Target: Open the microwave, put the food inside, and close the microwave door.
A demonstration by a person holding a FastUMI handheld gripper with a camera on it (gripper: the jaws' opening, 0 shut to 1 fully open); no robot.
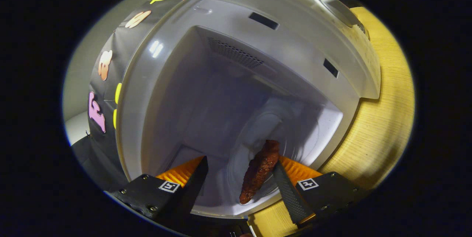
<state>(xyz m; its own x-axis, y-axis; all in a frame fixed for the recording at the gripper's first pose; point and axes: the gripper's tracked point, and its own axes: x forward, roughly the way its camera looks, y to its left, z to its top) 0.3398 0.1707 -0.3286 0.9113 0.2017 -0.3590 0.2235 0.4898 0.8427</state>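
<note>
**A:** Fingers first. How do they stand?

**B:** Gripper point(239, 178) spread wide, a broad gap between the two fingers. Nothing is clamped. The right finger point(289, 192) lies just beside the sausage, maybe brushing it; I cannot tell whether it touches. The left finger point(193, 185) is well apart from it.

**A:** And the food?

**B:** The sausage point(260, 170) is a dark, reddish-brown, rough-skinned piece, lying between the fingers, nearer the right one. It sits inside the microwave point(236, 82), on the round glass plate point(295, 133) at the cavity floor, close to the front lip.

**A:** Further in?

**B:** The cavity is open toward the fingers, pale grey walls all round. A perforated vent patch point(234, 52) shows on one inner wall beyond the plate. Two dark latch slots point(263, 20) sit in the front frame on the far side of the opening.

**A:** What does it stand on?

**B:** A light wooden table point(387, 119), seen beside the microwave and under its front lip by the right finger. Beyond the microwave hangs the booth's black cloth point(110, 93).
</note>
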